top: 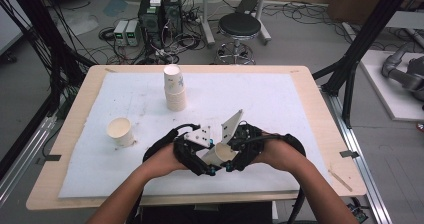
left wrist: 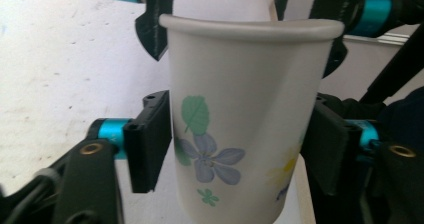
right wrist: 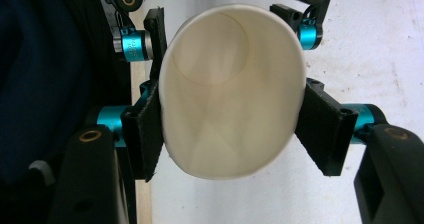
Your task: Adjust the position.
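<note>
Both grippers meet over the near middle of the white mat [top: 280, 99]. The left gripper [left wrist: 235, 149] clamps the flowered paper cup [left wrist: 240, 134] around its body; the right gripper [right wrist: 227, 129] squeezes its rim into an oval. A cup stack [top: 175, 86] and a lone cup [top: 120, 131] stand farther off.

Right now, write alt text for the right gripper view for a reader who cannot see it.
A white paper cup faces the camera mouth-first, its rim squeezed into an oval between the right gripper's two black jaws. The left gripper's jaws flank the cup farther back. Behind lies a white table cover, with dark clothing at the left.
</note>
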Tool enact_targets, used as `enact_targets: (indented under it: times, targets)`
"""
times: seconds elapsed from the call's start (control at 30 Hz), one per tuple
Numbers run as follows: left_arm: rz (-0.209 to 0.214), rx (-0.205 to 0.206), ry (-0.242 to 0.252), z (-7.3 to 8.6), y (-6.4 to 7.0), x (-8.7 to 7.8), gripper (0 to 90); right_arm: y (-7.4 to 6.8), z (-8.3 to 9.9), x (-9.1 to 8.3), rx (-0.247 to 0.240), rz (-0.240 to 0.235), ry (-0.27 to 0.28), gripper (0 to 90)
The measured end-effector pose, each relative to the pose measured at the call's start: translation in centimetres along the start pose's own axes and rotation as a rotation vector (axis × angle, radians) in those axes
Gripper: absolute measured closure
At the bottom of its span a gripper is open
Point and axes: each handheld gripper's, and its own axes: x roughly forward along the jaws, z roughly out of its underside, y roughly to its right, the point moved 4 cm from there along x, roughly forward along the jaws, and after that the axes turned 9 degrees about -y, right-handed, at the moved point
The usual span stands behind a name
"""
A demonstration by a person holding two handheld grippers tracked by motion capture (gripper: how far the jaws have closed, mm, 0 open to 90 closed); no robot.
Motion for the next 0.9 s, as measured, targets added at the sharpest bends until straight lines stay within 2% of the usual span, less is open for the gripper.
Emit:
enact_targets:
  times: [0.23,0.43,0.5,0.63,0.73,0.8,0.9]
  targets:
    - [0.007,0.003,0.009,0.1,0.0,0.0,36.2,0.0,0.0,0.1,0.001,-0.004,-0.001,33.1]
    - [0.006,-0.019,0.064,0.3,0.0,-0.2,34.2,0.1,0.1,-0.3,0.023,-0.01,0.065,26.6]
    - [0.006,-0.023,0.076,0.5,0.0,-0.3,34.2,0.3,0.2,-0.6,0.033,-0.005,0.126,22.7]
    - [-0.002,-0.05,0.109,1.1,-0.1,-0.3,33.1,0.2,0.7,-1.5,0.069,-0.039,0.233,22.1]
    - [-0.014,-0.076,0.142,1.7,-0.4,-0.4,32.1,0.3,1.4,-2.0,0.101,-0.026,0.308,21.8]
    - [-0.022,-0.092,0.159,2.0,-0.5,-0.5,31.9,0.4,2.0,-2.3,0.141,-0.021,0.38,21.8]
    - [-0.033,-0.108,0.195,2.4,-0.6,-0.8,31.7,0.4,2.9,-2.4,0.184,-0.007,0.455,21.8]
